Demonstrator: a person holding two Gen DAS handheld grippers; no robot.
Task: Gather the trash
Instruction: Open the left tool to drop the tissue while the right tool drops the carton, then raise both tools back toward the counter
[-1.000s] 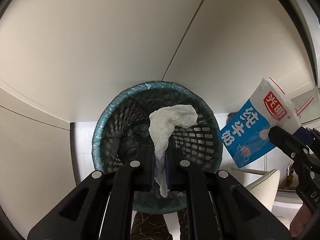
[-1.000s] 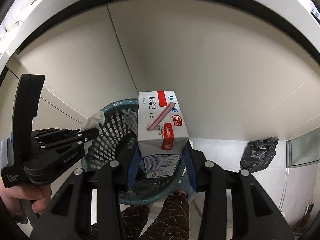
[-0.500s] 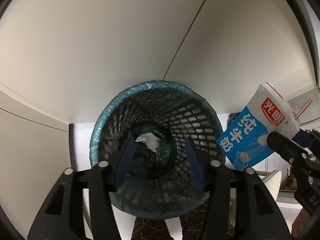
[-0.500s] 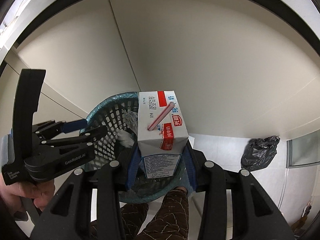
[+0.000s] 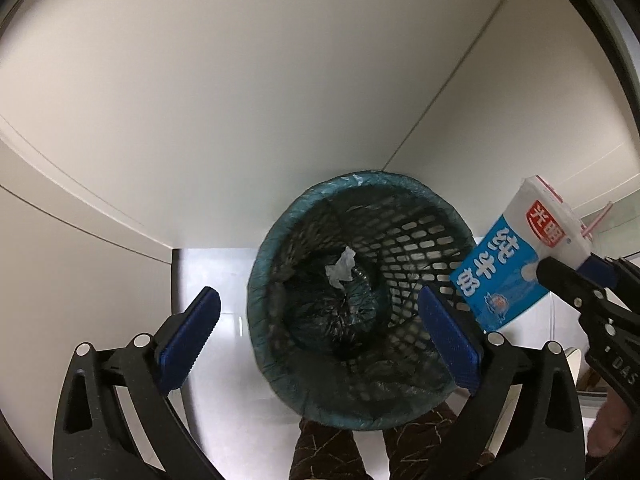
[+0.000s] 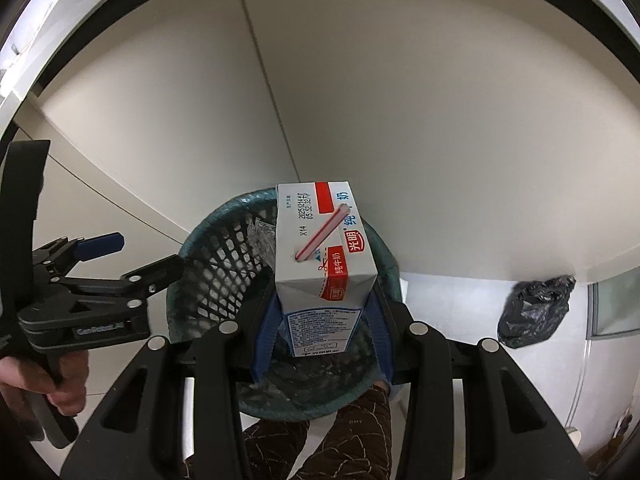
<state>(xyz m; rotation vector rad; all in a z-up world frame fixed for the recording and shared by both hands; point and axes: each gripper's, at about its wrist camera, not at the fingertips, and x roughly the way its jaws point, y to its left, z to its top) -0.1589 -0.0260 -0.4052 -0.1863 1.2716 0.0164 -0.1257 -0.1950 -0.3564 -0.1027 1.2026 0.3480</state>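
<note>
Your left gripper (image 5: 320, 340) points steeply down over the mesh wastebasket (image 5: 360, 240), which fills the lower centre of the left wrist view. Its jaws have just been opening and now stand spread wide, the blue pads (image 5: 188, 340) flanking the basket's rim with nothing between them. The crumpled white tissue (image 5: 340, 270) lies loose inside the basket, on the dark liner near the bottom, clear of both pads.

Your right gripper (image 6: 324, 332) also tilts sharply downward, and its blue pads pinch the lower part of the milk carton (image 6: 324, 256) from both sides. The carton stands along the fingers at the centre of the right wrist view, over the basket's opening, with a red-and-white straw (image 6: 322, 236) stuck in its top face. In the left wrist view the same carton shows at the right edge of the frame, beside the basket's rim.

Your left hand (image 6: 44, 384) grips the gripper's handle at the lower left of the right wrist view. Patterned brown trouser legs (image 6: 320, 440) show under the basket at the bottom centre. A crumpled black bag (image 6: 534, 312) sits on the floor at the right, well apart from the basket.
</note>
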